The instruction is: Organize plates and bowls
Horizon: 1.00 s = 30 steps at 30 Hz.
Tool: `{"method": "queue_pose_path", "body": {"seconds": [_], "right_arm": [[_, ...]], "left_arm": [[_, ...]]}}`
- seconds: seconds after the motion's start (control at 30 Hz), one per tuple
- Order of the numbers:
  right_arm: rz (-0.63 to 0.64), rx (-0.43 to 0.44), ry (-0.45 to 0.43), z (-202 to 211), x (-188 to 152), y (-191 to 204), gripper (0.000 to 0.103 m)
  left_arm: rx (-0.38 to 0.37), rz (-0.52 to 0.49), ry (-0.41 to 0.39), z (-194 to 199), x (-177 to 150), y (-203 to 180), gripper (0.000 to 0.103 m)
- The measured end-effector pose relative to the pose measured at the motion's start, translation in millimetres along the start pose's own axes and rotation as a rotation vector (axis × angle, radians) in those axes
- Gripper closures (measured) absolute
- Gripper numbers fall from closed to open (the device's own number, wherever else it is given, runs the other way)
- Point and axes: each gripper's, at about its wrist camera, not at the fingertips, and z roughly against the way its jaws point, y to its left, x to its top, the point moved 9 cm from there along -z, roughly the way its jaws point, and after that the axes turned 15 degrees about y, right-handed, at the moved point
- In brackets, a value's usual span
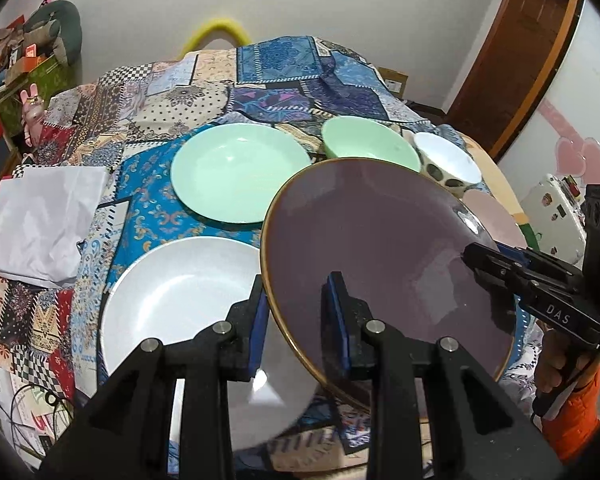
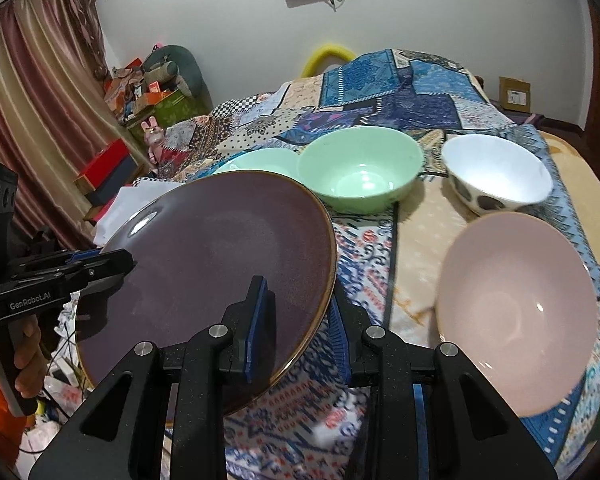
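Both grippers hold the big round purple plate with a thin gold rim [image 1: 380, 248] up in the air, above the patchwork cloth [image 1: 156, 208]. The left gripper [image 1: 296, 320] squeezes one edge of it. The right gripper [image 2: 296, 320] squeezes the other edge. Under it, near the cloth's front edge, lies a white plate [image 1: 180, 292]. Behind that sits a pale green plate [image 1: 236, 172]. A green bowl [image 2: 360, 168], a white spotted bowl [image 2: 496, 172] and a pink bowl [image 2: 516, 312] sit on the right side.
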Motion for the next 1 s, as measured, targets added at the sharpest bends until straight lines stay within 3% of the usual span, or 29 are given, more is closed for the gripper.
{"method": "queue_pose_path", "body": {"seconds": [0.47,1.0], "right_arm": [[-0.037,-0.042,0.014,5.2,-30.4,-28.6,0.076],[-0.080,-0.063,0.079,-14.0,-57.6,-46.0,0.076]], "left_arm": [[-0.052,0.017,0.073,-26.8,-23.0,-34.4,0.075],[-0.061,0.018,0.158,-65.0,-40.2,-38.4,0.075]]}}
